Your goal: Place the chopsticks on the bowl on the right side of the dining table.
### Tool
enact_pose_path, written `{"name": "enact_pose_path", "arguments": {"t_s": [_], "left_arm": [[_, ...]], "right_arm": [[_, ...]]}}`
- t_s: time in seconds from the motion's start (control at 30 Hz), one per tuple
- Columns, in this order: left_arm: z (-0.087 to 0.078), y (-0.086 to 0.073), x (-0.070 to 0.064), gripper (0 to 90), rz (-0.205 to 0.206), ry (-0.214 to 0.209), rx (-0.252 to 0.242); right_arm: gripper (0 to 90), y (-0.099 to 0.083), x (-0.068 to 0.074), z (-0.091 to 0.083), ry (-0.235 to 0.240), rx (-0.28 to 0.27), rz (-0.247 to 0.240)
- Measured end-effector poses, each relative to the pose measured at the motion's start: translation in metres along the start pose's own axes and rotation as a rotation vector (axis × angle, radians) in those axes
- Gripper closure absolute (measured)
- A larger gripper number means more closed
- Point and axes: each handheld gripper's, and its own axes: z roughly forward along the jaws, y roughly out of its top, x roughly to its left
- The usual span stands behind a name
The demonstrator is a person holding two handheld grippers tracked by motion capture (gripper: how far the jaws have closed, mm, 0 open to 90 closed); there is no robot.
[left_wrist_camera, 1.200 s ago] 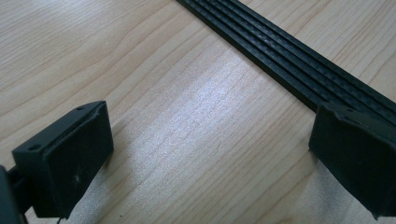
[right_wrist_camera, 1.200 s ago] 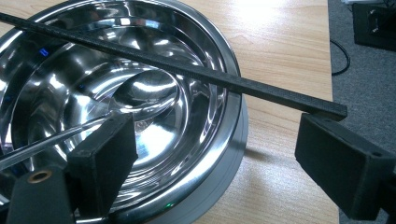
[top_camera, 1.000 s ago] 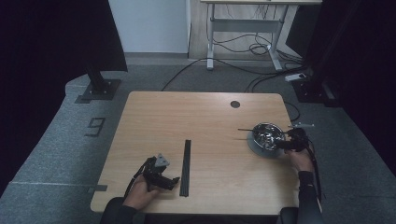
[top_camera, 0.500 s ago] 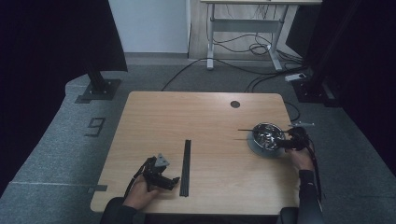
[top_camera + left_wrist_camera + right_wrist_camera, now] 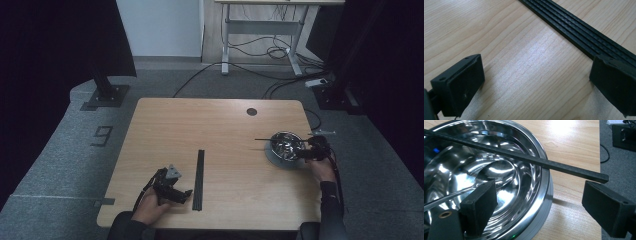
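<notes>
Shiny metal bowl [image 5: 499, 170] sits by our right gripper [image 5: 544, 205]. Its jaws are wide, holding nothing. A thin black stick [image 5: 524, 157] lies flat across the bowl's rim, its near end just above them. Our left gripper [image 5: 536, 82], also wide, is far from the bowl.

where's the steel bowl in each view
High view: steel bowl at the table's right edge, just left of the right gripper.
Left gripper view: it isn't in this picture.
Right gripper view: steel bowl takes up the left and middle.
Shared landmark: the thin black rod lying across its rim.
</notes>
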Motion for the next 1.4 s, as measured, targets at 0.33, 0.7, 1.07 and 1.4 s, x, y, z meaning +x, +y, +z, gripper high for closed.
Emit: {"name": "enact_pose_path", "arguments": {"t_s": [0.33, 0.7, 1.07, 1.4], "left_arm": [[0.000, 0.000, 0.000, 0.0, 0.000, 0.000, 0.000], [0.000, 0.000, 0.000, 0.0, 0.001, 0.000, 0.001], [0.000, 0.000, 0.000, 0.0, 0.002, 0.000, 0.002], [0.000, 0.000, 0.000, 0.0, 0.002, 0.000, 0.002]], "right_arm": [[12.6, -0.010, -0.002, -0.022, 0.036, -0.041, 0.027], [12.2, -0.021, 0.001, -0.047, 0.041, -0.066, 0.008], [7.0, -0.037, 0.015, -0.071, 0.075, -0.090, -0.011], [4.7, -0.045, 0.040, -0.091, 0.119, -0.085, -0.060]]}}
